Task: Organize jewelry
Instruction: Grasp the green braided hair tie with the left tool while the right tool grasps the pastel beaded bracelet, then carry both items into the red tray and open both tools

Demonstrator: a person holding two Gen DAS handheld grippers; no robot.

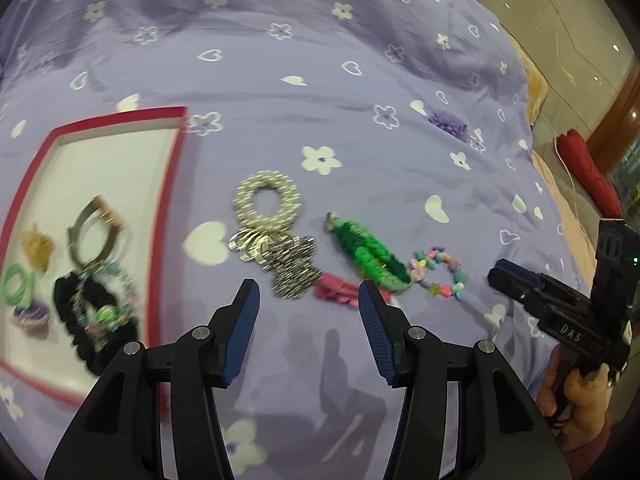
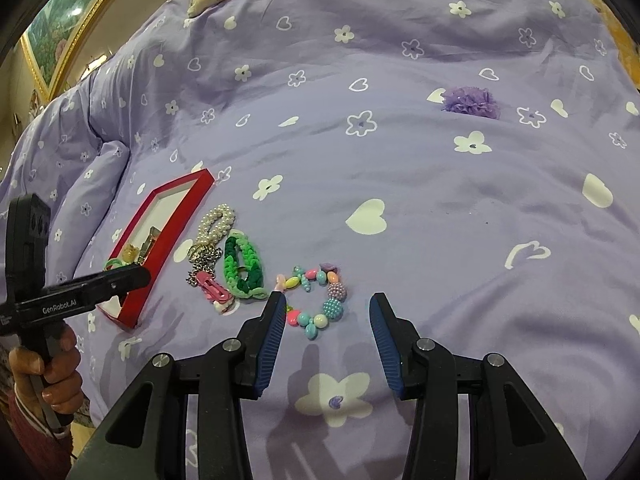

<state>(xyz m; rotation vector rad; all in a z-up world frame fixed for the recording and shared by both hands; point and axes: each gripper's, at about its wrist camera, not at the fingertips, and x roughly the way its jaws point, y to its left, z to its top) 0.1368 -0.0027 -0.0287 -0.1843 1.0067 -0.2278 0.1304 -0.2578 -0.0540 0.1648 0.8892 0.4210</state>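
A red-rimmed box (image 1: 170, 184) with a white floor lies at the left and holds a black scrunchie (image 1: 80, 332), a beaded bracelet, a metal bangle (image 1: 94, 232), green rings and small pieces. On the bedspread beside it lie a pearl scrunchie (image 1: 267, 200), a silver chain (image 1: 286, 268), a pink clip (image 1: 336, 294), a green woven band (image 1: 370, 252) and a colourful bead bracelet (image 1: 440, 276). My left gripper (image 1: 308, 312) is open and empty, just short of the chain. My right gripper (image 2: 328, 316) is open, with the bead bracelet (image 2: 320, 300) between its fingertips.
A purple fabric flower (image 2: 472, 102) lies apart at the far right of the purple bedspread (image 2: 400, 184). The red box (image 2: 160, 240) also shows in the right wrist view. The bed's edge, a tiled floor and a red cushion (image 1: 588, 172) are at the right.
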